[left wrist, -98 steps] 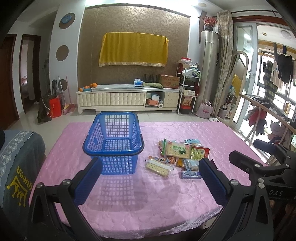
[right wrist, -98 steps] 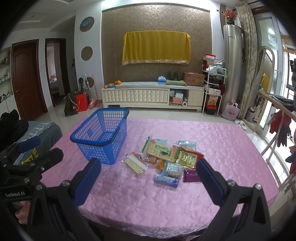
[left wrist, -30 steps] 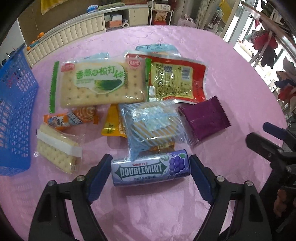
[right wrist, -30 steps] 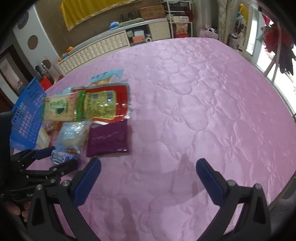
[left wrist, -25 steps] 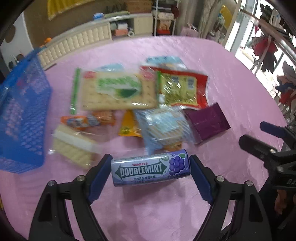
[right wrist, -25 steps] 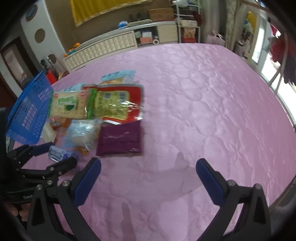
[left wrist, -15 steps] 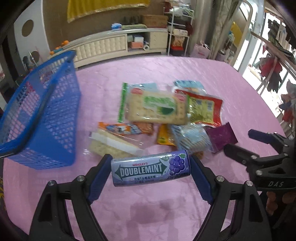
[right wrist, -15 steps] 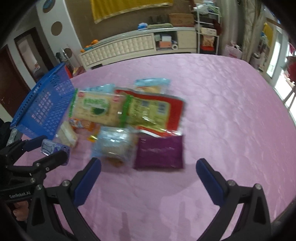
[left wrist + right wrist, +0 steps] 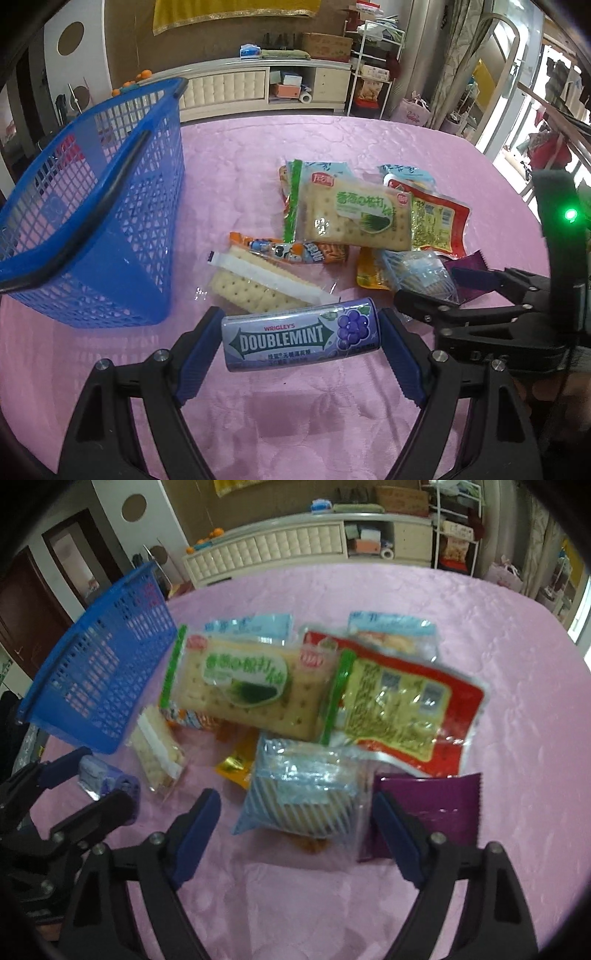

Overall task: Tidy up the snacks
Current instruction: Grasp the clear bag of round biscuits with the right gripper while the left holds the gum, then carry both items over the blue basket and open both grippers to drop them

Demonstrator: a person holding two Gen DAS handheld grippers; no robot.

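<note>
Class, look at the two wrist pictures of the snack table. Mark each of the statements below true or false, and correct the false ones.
1. The left tongs are shut on the Doublemint tin. True.
2. The blue basket already holds several snacks. False: no snacks are seen in it.
3. The striped blue packet lies between the right tongs. True; the pads do not press it.
4. The purple packet lies on top of the big cracker pack. False: it lies on the pink tablecloth.

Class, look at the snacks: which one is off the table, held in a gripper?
The Doublemint gum tube, clamped endwise between the left gripper fingers. The other packets lie on the pink tablecloth.
</note>
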